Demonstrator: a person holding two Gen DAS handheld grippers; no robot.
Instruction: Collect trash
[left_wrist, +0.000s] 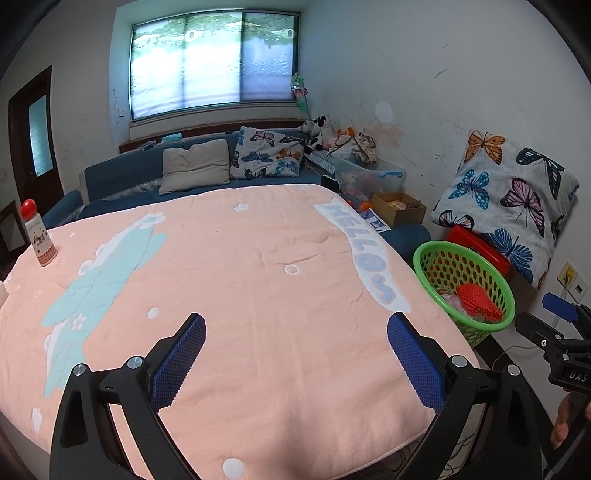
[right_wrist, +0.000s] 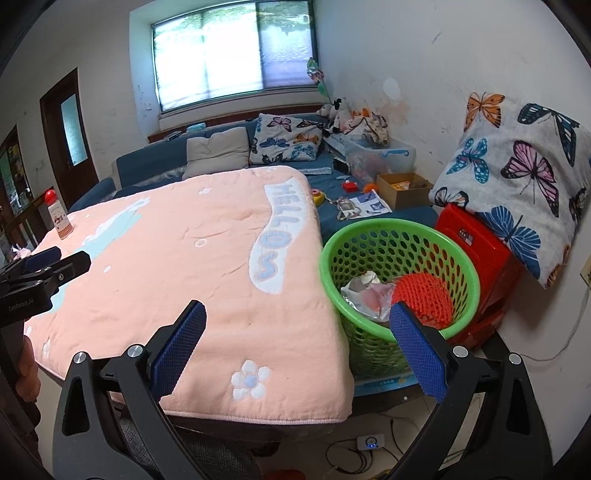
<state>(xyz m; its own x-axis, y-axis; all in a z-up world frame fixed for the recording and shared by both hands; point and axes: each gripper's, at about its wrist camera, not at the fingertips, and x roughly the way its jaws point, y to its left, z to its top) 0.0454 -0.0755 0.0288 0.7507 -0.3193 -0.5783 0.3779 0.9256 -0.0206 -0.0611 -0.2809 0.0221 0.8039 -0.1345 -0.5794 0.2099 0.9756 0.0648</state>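
While you hold both tools above it, the pink blanket (left_wrist: 258, 266) with the word HELLO covers the whole surface in front of you. Behind it stands the blue sofa (left_wrist: 155, 173) with pillows. At the right edge of the surface you see the green basket (right_wrist: 369, 236), just beside the red stool (right_wrist: 476, 240). Inside the basket lie the orange foam net (right_wrist: 424, 295) and some crumpled foil wrappers (right_wrist: 364, 291), touching each other. Your left tool (left_wrist: 295, 354) has its fingers wide apart and holds nothing. Your right tool (right_wrist: 297, 343) is also spread wide and empty, its right finger in front of the basket rim. A small bottle (left_wrist: 38, 236) with a red cap stands upright on the far left corner.
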